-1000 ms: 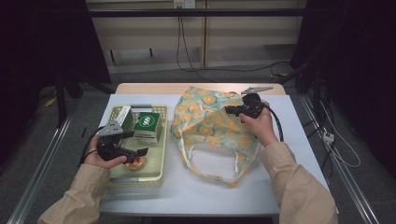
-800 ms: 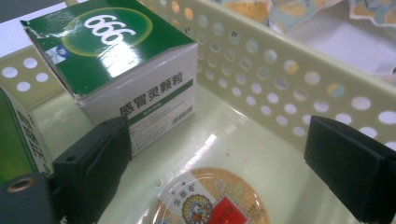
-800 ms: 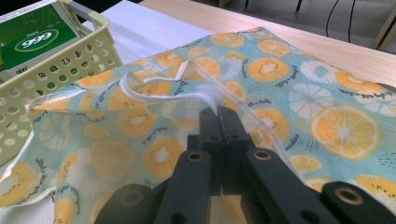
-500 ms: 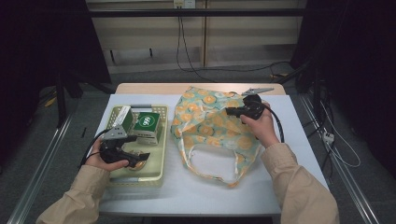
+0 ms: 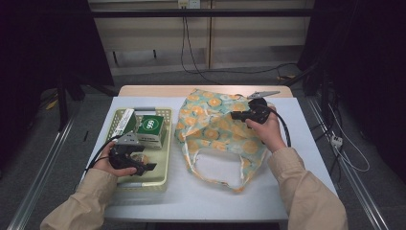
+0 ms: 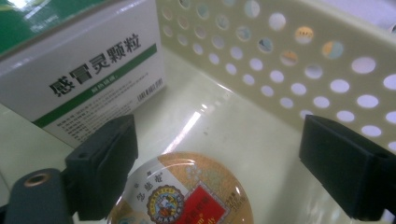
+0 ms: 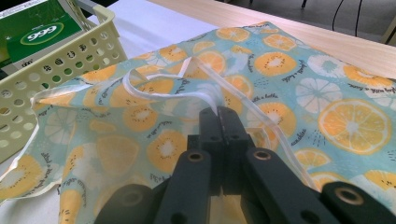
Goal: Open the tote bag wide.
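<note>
Glossy round tin (image 6: 187, 196) between the wide, closing left hand-held gripper (image 6: 219, 172); right hand-held gripper (image 7: 218, 116) pinches soft printed bag (image 7: 261, 84)

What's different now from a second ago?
The left gripper has edged lower in the basket; its jaws have just been closing around the round tin, not yet pressing on it. The right gripper stays shut on the bag edge; the boxes haven't moved.

Basket (image 5: 164, 143) right wall and medicine box (image 6: 79, 70) hem the round tin (image 6: 187, 196); table's (image 5: 201, 196) near edge lies open.
</note>
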`<control>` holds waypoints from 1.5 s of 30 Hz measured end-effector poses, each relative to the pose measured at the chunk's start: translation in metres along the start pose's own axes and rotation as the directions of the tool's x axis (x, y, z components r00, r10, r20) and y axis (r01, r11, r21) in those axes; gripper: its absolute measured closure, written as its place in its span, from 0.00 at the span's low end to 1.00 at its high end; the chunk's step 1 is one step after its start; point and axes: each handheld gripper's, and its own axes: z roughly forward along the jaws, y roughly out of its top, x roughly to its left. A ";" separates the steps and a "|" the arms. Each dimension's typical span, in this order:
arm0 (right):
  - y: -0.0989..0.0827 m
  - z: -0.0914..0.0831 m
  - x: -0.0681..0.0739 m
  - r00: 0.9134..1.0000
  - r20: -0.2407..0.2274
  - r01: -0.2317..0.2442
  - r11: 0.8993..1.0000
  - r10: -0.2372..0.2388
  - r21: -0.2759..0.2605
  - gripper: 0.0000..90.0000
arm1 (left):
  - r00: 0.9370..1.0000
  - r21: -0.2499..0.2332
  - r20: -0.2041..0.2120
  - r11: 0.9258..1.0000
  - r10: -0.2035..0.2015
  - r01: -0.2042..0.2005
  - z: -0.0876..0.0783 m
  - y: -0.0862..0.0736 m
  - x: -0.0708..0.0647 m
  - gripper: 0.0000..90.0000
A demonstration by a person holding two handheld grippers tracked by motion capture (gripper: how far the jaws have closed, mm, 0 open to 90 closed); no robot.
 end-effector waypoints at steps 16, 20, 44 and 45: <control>-0.002 0.001 0.002 1.000 -0.009 0.004 1.000 -0.004 0.005 1.00 | 0.998 0.113 -0.059 0.993 -0.024 0.031 0.006 -0.006 0.007 0.15; -0.001 -0.001 0.002 1.000 -0.008 0.006 1.000 -0.006 0.000 1.00 | 0.997 0.129 -0.058 0.990 -0.042 0.050 0.006 -0.007 0.008 0.16; -0.005 -0.008 -0.001 1.000 -0.003 0.000 1.000 0.000 -0.003 1.00 | 0.998 0.159 -0.041 0.986 -0.047 0.053 0.020 0.004 0.002 0.23; -0.005 -0.008 0.000 1.000 -0.005 0.002 1.000 -0.002 -0.004 1.00 | 0.998 0.155 -0.038 0.987 -0.046 0.051 0.021 0.004 0.002 0.23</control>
